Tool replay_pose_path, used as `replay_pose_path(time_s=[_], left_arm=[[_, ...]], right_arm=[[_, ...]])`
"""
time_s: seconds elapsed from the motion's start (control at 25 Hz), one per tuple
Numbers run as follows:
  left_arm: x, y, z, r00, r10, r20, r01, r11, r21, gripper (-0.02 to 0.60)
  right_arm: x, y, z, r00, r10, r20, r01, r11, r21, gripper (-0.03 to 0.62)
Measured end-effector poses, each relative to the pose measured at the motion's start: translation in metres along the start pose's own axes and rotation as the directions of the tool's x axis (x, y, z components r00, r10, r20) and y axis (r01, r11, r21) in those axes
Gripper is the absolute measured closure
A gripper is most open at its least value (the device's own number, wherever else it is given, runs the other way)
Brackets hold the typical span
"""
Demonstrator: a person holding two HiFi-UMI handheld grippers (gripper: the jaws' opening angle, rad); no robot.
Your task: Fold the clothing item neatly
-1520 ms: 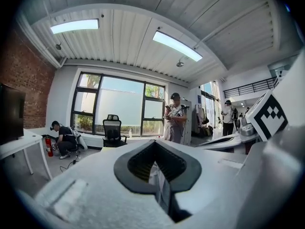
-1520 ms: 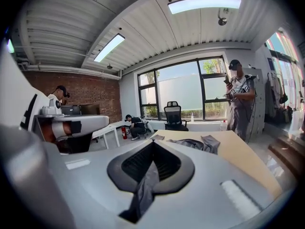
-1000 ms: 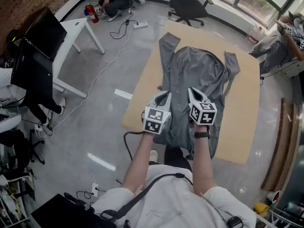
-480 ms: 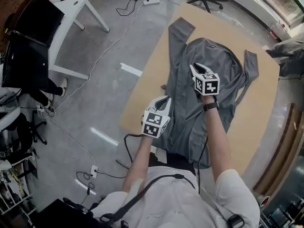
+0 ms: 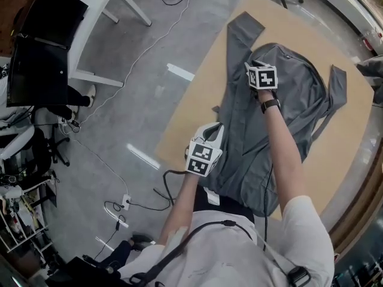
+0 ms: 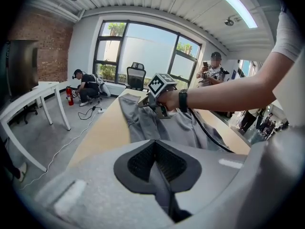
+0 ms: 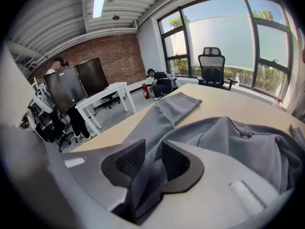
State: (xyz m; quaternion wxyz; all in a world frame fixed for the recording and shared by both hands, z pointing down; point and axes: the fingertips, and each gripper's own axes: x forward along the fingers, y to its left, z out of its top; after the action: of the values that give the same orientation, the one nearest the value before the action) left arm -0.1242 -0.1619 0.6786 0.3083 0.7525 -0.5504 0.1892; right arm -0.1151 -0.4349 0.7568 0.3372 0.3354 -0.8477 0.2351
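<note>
Tan tabletop [image 5: 185, 109] carries the grey shirt [image 5: 299, 94], spread flat w/ sleeves out. Our left gripper [image 6: 155, 159] is clamped on its near-left edge. Our right gripper [image 7: 152, 159] has just been opening, jaws apart w/ a fold lying loose between them. Risk: cloth snags on a pad when we pull away, dragging the fold askew.

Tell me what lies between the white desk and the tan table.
Grey floor, crossed by a white cable and a white strip; the head view shows it.
</note>
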Motion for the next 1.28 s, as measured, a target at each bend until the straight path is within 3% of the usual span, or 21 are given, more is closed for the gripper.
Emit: replay_pose_path(time_s=[0.16,0.36,0.48,0.64,0.88,0.92,0.96,1.0,1.08,1.2,1.28], left_arm=[[-0.001,0.002,0.000,1.000,0.000,-0.011,0.000,1.000,0.004,0.580],[0.004,0.000,-0.001,1.000,-0.012,-0.009,0.012,1.000,-0.007,0.580],[0.008,-0.007,0.008,0.999,-0.034,0.005,0.034,0.999,-0.009,0.581],[0.013,-0.018,0.014,0.998,-0.061,0.009,0.061,0.998,-0.006,0.580],[0.011,-0.026,0.006,0.997,-0.079,-0.007,0.079,0.997,0.012,0.580],[0.008,-0.025,0.003,0.997,-0.076,-0.007,0.077,0.997,0.012,0.580],[0.005,-0.025,0.001,0.997,-0.073,-0.005,0.073,0.997,0.013,0.580],[0.000,-0.026,0.000,0.998,-0.069,-0.001,0.069,0.997,0.015,0.580],[-0.012,-0.027,-0.003,0.998,-0.061,0.007,0.060,0.998,0.024,0.580],[-0.027,-0.026,-0.008,0.998,-0.053,0.023,0.053,0.999,0.012,0.580],[-0.035,-0.023,-0.008,0.998,-0.047,0.047,0.047,0.999,-0.013,0.581]], right_arm=[[0.010,0.004,0.009,1.000,0.004,-0.019,-0.005,1.000,-0.024,0.587],[-0.022,-0.003,0.027,0.993,0.063,0.103,-0.067,0.997,0.036,0.586],[-0.066,-0.030,0.038,0.982,0.038,0.183,-0.056,0.994,0.092,0.585],[-0.114,-0.086,0.034,0.975,-0.068,0.211,0.040,0.990,0.134,0.585],[-0.106,-0.151,-0.037,0.964,-0.264,0.039,0.251,0.946,0.207,0.585],[-0.099,-0.155,-0.047,0.958,-0.286,0.021,0.276,0.939,0.207,0.583],[-0.094,-0.156,-0.055,0.954,-0.301,0.017,0.290,0.933,0.215,0.544],[-0.094,-0.155,-0.059,0.950,-0.310,0.026,0.296,0.927,0.231,0.464],[-0.106,-0.149,-0.059,0.944,-0.322,0.076,0.290,0.915,0.281,0.403],[-0.137,-0.126,-0.057,0.931,-0.326,0.163,0.256,0.904,0.343,0.407],[-0.155,-0.090,-0.058,0.933,-0.291,0.212,0.208,0.916,0.344,0.435]])
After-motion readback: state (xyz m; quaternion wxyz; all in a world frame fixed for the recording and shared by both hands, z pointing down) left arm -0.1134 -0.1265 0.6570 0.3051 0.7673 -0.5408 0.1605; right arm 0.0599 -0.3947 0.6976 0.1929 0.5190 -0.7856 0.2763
